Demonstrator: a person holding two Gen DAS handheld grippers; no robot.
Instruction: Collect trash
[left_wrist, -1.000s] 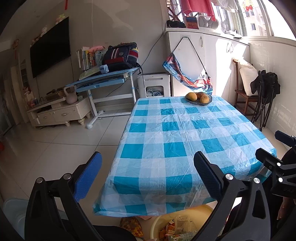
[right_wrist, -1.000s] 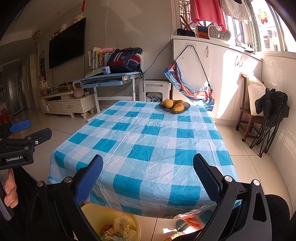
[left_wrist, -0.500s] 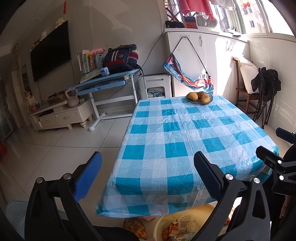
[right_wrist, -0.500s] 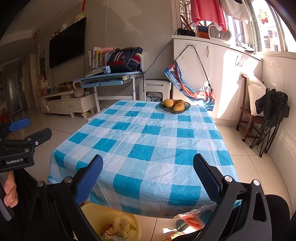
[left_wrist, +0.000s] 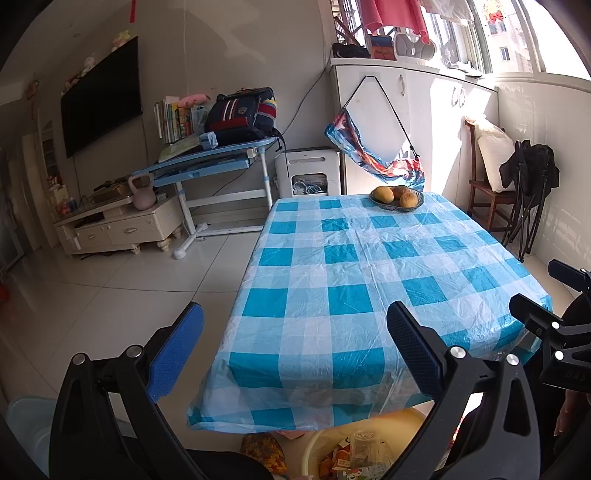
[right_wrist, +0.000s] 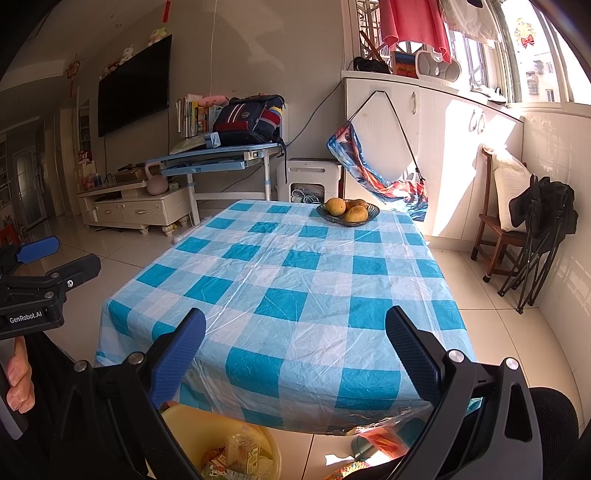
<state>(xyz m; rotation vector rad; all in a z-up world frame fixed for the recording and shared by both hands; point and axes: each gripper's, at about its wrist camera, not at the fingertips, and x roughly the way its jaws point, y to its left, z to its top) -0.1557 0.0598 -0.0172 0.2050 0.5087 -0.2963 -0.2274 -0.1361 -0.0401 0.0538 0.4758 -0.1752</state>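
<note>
While both claws are held apart and empty above the near edge of the surface (left_wrist: 343, 280), the left claw (left_wrist: 295, 354) and the right claw (right_wrist: 295, 354) are seen with jaws spread wide. Trash (right_wrist: 236, 454) is gathered in a yellow basin (right_wrist: 184, 424) on the floor under that edge. A bowl of fruit (right_wrist: 348, 213) is set at the far end.
</note>
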